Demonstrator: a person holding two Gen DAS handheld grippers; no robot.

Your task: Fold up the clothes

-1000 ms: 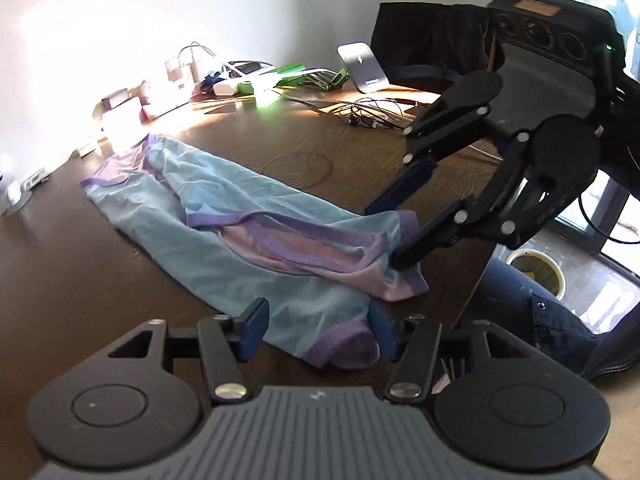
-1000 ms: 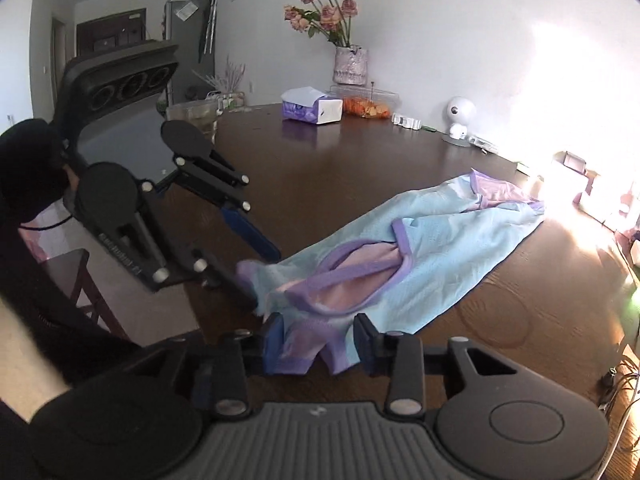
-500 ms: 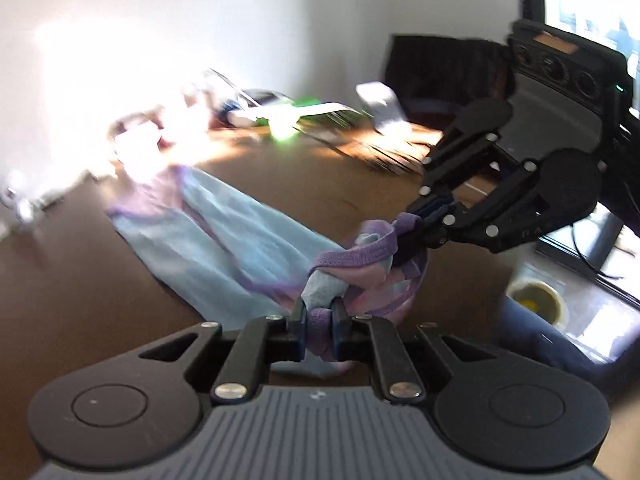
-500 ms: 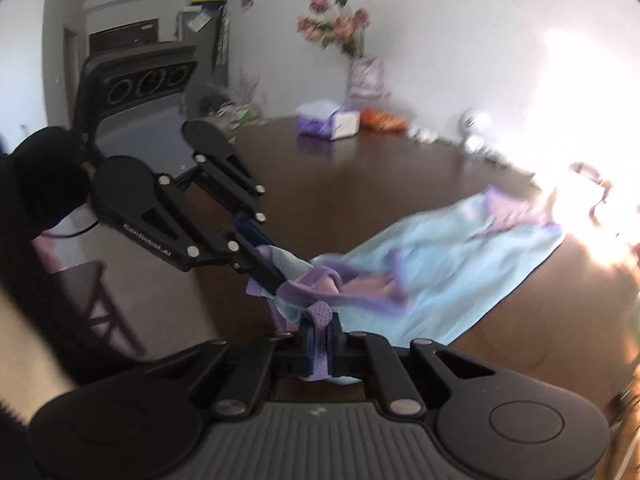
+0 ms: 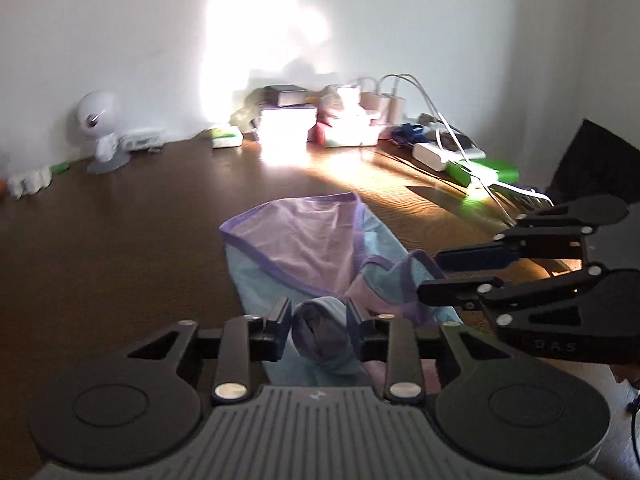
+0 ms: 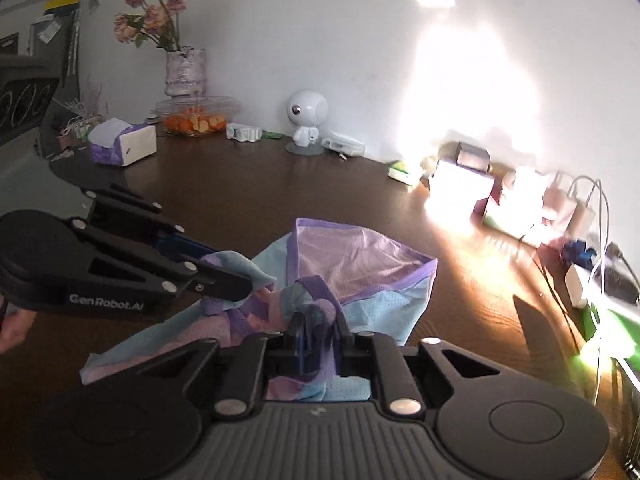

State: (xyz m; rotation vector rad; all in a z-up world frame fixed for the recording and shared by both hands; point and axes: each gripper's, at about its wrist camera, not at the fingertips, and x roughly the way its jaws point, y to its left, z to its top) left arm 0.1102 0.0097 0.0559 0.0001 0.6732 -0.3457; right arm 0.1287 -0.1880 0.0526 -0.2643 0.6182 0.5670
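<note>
Both hand-held grippers, left (image 5: 318,322) & right (image 6: 318,336), were opening, garment (image 5: 316,248) corners between jaws, near table (image 5: 120,232) edge. Risk: fold slips back, uneven.

Left gripper (image 5: 318,316) body is covering the near end of the garment (image 5: 320,248), and the right gripper (image 6: 318,330) is hiding the fabric beneath it. Sun glare is washing out the boxes (image 6: 464,184) along the wall; labels are staying unreadable
</note>
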